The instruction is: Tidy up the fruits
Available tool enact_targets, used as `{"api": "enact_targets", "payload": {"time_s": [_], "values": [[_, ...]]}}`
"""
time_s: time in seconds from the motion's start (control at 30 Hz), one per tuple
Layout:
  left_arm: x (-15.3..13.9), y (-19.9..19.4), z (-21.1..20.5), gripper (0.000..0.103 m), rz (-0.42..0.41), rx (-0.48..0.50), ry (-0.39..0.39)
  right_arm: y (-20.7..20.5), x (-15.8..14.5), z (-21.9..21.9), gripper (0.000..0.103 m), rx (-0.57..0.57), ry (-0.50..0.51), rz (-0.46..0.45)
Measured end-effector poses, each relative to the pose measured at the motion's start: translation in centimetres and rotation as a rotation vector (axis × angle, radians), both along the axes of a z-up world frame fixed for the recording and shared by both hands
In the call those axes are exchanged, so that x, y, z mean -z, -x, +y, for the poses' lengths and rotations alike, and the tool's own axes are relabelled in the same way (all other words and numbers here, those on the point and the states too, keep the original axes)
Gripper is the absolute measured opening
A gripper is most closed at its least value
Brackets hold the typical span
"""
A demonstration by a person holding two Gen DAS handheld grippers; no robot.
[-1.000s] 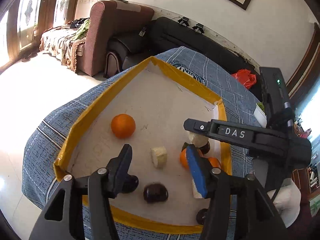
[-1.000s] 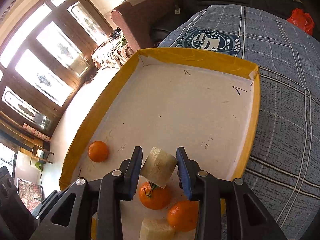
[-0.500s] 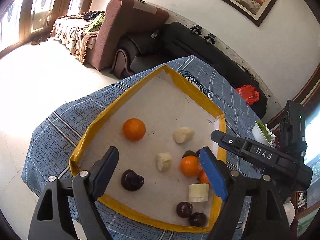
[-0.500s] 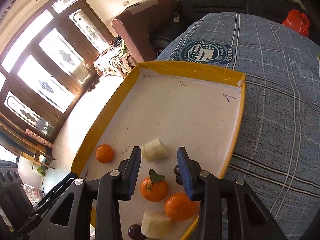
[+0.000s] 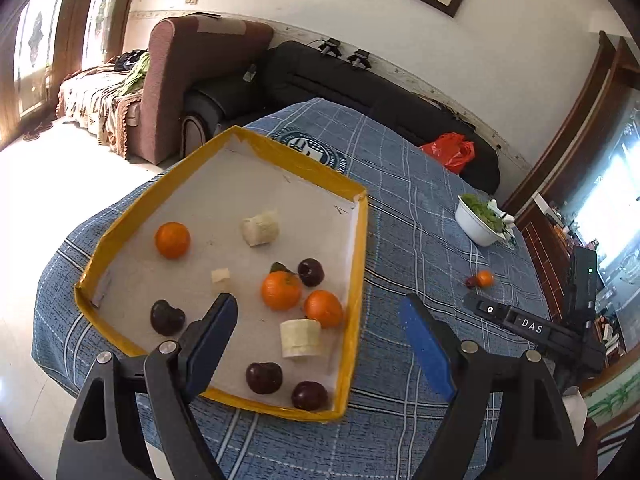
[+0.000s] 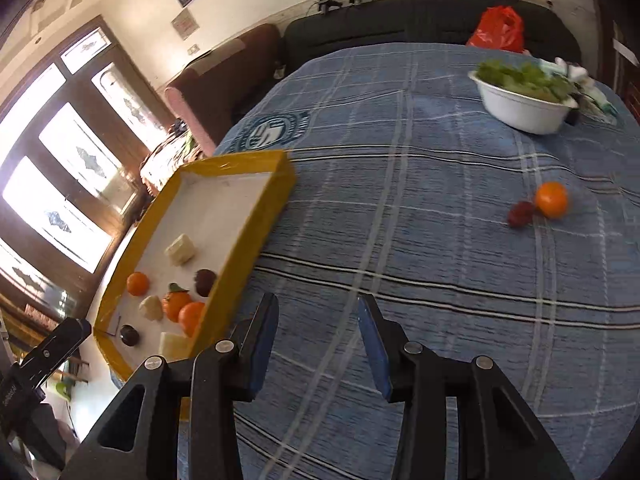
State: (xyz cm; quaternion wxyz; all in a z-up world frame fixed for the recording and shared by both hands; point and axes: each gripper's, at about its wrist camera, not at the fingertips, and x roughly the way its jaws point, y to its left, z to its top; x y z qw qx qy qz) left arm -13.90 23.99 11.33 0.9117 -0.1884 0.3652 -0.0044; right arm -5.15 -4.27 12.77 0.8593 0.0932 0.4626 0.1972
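A yellow-rimmed tray [image 5: 358, 248] [image 6: 264, 216] holds three oranges, several dark plums and banana chunks, among them a chunk [image 5: 260, 228] [image 6: 181, 249] at the far side. An orange [image 6: 552, 199] [image 5: 485, 278] and a dark red fruit [image 6: 521, 213] lie together on the blue cloth, away from the tray. My left gripper [image 5: 320, 320] is open and empty over the tray's near right rim. My right gripper [image 6: 318, 320] is open and empty above the cloth, right of the tray; its body shows in the left wrist view [image 5: 532, 326].
A white bowl of greens [image 6: 520, 104] [image 5: 478, 220] stands at the table's far right. A red bag [image 6: 498, 28] lies on the black sofa behind the table. The blue plaid cloth [image 6: 420, 240] covers the round table.
My right gripper let go of the banana chunk in the tray, then swung right over the cloth. My left gripper opened wider and pulled back and right.
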Motion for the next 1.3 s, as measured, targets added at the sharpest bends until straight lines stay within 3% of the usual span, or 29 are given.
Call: {"api": "enact_targets", "payload": {"time_s": [0.27,0.4,0.93,1.0,1.3], "values": [[2.0,-1.5,-7.6,0.083,0.048,0.201,-0.030,0.5,0.2,-14.9,0.045,0.308,-0.025,-0.004],[3.8,-2.8,-10.9,0.082,0.102,0.286,-0.026,-0.5,0.5,-18.5,0.045,0.389,-0.051,0.000],[4.3,-7.5,-13.4,0.082,0.125,0.327,-0.116,-11.1,4.1,-14.9,0.045,0.355,0.004,0.046],[4.2,-8.4,-14.3,0.082,0.115,0.338,-0.137,-11.3,4.5,-14.8,0.037,0.351,0.009,0.045],[4.7,-14.0,-20.6,0.082,0.065,0.458,-0.174,-6.3,3.0,-17.9,0.037,0.399,-0.100,-0.048]]}}
